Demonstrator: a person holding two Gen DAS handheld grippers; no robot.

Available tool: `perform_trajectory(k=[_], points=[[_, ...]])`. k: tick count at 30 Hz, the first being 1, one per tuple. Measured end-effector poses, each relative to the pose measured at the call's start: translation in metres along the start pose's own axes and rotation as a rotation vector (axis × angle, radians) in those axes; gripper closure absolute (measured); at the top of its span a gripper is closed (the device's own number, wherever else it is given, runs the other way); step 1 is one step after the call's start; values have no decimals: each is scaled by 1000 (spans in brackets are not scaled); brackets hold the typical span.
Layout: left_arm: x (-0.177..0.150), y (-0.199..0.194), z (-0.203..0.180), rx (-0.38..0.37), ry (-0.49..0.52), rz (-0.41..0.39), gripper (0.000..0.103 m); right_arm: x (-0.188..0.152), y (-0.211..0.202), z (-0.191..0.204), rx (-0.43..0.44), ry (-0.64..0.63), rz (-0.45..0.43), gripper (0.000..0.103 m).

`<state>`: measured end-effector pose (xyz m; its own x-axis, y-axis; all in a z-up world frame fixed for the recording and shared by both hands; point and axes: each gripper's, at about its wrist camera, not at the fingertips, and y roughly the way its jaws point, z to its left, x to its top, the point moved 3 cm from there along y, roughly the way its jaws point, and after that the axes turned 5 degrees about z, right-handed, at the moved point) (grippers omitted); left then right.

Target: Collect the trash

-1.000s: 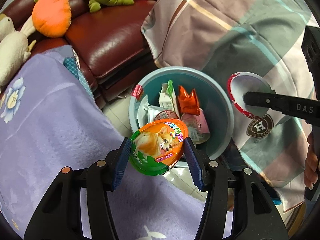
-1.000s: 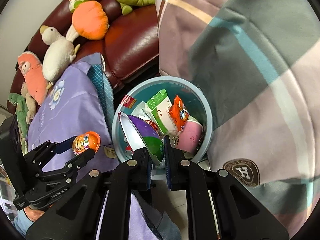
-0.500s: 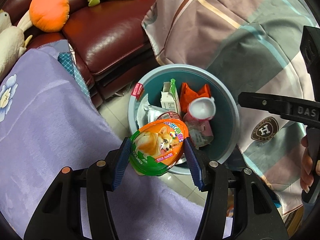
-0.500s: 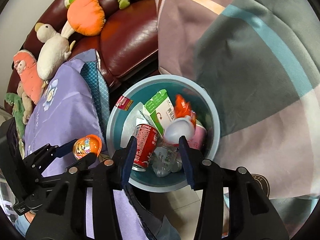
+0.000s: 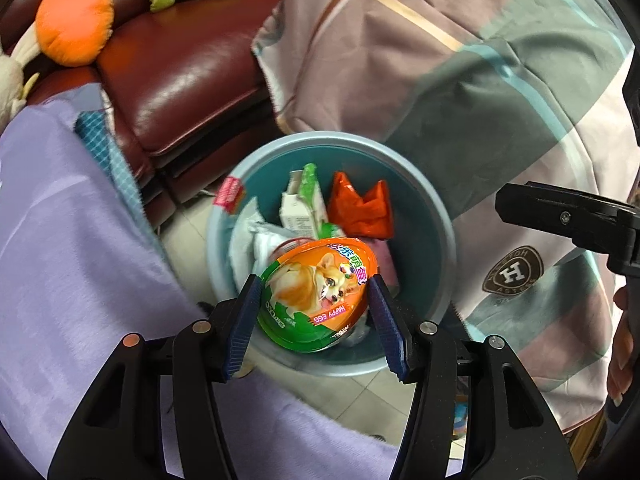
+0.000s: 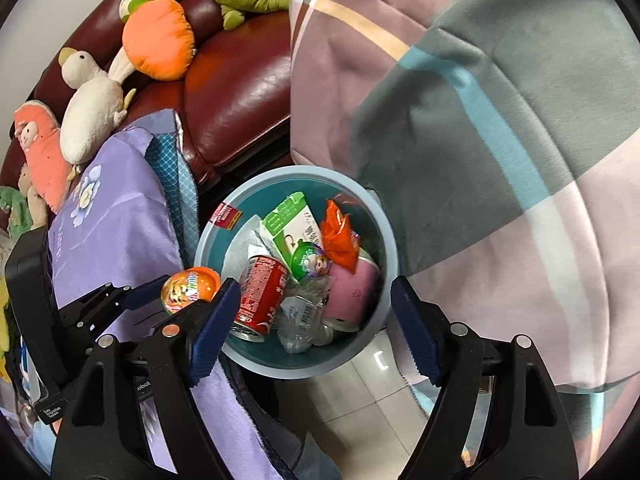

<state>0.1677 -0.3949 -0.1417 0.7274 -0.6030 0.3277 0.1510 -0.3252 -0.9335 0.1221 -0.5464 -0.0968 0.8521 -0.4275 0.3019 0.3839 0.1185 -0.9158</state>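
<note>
My left gripper [image 5: 316, 308] is shut on an orange and green egg-shaped package [image 5: 318, 294] printed with a corgi, held over the near rim of a blue-green trash bin [image 5: 430, 204]. The egg also shows in the right wrist view [image 6: 188, 288], left of the bin [image 6: 384, 236]. My right gripper [image 6: 316, 320] is open wide and empty above the bin. Inside the bin lie a red can [image 6: 260, 296], a white and green carton [image 6: 286, 224], an orange wrapper [image 6: 338, 236], a pink cup [image 6: 352, 292] and a small green and purple half-egg shell [image 6: 310, 260].
A dark red leather sofa [image 6: 236, 92] with plush toys [image 6: 156, 44] stands behind the bin. A purple cloth [image 5: 60, 248] covers the surface to the left. A plaid blanket [image 6: 480, 120] hangs to the right. Tiled floor [image 6: 360, 412] shows below the bin.
My right gripper opened and dropped the green and purple shell into the bin. My left gripper moved with the egg package further over the bin.
</note>
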Motion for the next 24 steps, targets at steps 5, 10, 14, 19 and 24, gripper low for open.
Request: perform_trajectory(k=[5, 10, 14, 19, 24], points=[[6, 3, -12, -28, 19, -5, 46, -1, -7, -6, -21, 12, -6, 29], [4, -3, -15, -2, 28, -23, 21, -2, -10, -7, -41, 11, -6, 29], [-1, -8, -8, 14, 4, -19, 19, -4, -13, -4, -42, 9, -1, 29], [-11, -24, 9, 16, -55, -35, 10, -10, -19, 5, -32, -10, -1, 24], [-26, -43, 16, 28, -86, -36, 10, -19, -30, 19, -14, -29, -3, 18]])
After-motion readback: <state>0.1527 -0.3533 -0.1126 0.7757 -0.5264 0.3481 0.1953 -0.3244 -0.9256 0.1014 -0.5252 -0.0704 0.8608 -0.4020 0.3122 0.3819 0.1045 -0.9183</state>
